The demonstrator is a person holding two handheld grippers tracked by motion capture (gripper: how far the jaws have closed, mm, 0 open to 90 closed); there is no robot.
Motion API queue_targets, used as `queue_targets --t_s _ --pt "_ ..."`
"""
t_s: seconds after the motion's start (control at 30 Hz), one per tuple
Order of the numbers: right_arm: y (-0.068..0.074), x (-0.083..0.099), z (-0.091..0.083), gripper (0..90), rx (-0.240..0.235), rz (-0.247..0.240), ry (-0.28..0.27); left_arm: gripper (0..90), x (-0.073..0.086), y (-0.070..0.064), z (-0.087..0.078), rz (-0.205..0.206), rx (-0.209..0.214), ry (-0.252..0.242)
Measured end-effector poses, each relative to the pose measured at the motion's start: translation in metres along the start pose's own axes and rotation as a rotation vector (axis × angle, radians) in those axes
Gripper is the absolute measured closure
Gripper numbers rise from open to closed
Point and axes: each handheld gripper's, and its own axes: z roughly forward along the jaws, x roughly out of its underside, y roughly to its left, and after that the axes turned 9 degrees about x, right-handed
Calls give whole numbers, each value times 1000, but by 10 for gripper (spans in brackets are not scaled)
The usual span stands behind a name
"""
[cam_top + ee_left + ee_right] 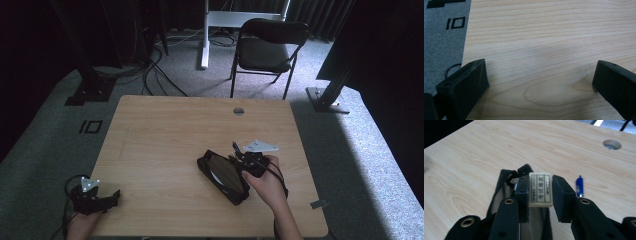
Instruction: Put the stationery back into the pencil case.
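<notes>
left gripper [102, 200] idle at table's [160, 130] near-left corner, jaws spread over bare wood | black pouch [222, 176] lay open, long axis slanting away to the left | right gripper [540, 195] pinched eraser [540, 189] directly above pouch mouth, so drop looked straight down | blue pen [579, 186] just right.
</notes>
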Motion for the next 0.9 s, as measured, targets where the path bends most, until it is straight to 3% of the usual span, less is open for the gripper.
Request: queue_targets --t_s 0.27,0.63,0.9 --pt "15 3 11 682 -42 -36 36 3 0 0 0 0 0 0" --pt "22 4 20 682 -73 -59 63 3 0 0 0 0 0 0" --pt "24 9 31 682 -83 -78 119 3 0 0 0 0 0 0"
